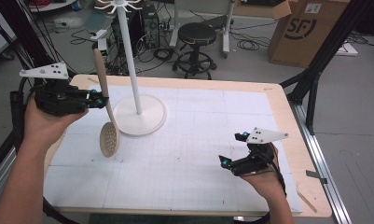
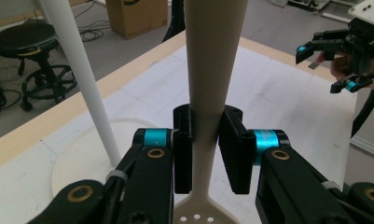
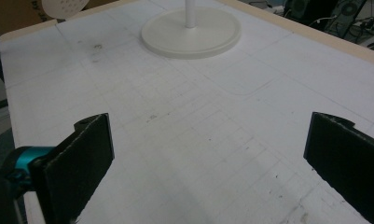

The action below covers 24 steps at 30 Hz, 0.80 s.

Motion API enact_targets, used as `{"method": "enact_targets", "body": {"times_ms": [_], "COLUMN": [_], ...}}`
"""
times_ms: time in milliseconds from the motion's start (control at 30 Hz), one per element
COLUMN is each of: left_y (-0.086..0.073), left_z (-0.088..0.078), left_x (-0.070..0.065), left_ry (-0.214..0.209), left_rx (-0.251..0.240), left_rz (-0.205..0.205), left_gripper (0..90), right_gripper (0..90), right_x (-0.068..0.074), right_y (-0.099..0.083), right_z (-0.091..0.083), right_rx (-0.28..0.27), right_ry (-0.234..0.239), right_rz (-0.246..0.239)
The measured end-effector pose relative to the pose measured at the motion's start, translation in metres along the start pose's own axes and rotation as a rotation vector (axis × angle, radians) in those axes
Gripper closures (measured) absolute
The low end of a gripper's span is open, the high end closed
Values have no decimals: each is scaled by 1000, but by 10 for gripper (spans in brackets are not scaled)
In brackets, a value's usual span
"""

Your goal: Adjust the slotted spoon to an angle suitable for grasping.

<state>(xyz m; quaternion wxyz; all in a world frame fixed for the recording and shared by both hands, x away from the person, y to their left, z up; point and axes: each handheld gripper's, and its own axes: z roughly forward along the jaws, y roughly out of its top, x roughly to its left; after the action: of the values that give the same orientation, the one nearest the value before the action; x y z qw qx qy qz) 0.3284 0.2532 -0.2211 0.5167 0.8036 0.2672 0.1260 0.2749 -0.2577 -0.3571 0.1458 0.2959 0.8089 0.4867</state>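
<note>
Beige slotted spoon [image 1: 107,119] | left tongs [image 1: 102,100] gripping handle | right tongs [image 1: 232,150] spread, empty

The slotted spoon [image 1: 107,122] is a plain beige with a dotted pattern of round holes in its head, and the stand [image 1: 139,114] next to it is off-white. Both claws, left claw [image 1: 102,100] and right claw [image 1: 232,149], are black with turquoise accents and brass-coloured pivots. The surface [image 1: 194,154] is white with a faint grid and a light wood edge.
</note>
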Motion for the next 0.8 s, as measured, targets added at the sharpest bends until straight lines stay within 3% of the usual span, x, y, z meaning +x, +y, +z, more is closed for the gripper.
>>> {"method": "enact_targets", "body": {"times_ms": [133, 567, 800], "left_y": [8, 28, 33], "left_z": [-1, 2, -1], "left_x": [2, 9, 13], "left_ry": [-2, 46, 46], "left_rx": [-22, -9, -19], "left_rz": [-13, -4, -6], "left_gripper": [757, 757, 757], "right_gripper": [2, 2, 2], "right_x": [0, -3, -4], "right_y": [0, -1, -2], "right_z": [1, 1, 1], "right_rx": [1, -9, -6], "right_ry": [3, 17, 22], "right_rz": [-1, 7, 11]}}
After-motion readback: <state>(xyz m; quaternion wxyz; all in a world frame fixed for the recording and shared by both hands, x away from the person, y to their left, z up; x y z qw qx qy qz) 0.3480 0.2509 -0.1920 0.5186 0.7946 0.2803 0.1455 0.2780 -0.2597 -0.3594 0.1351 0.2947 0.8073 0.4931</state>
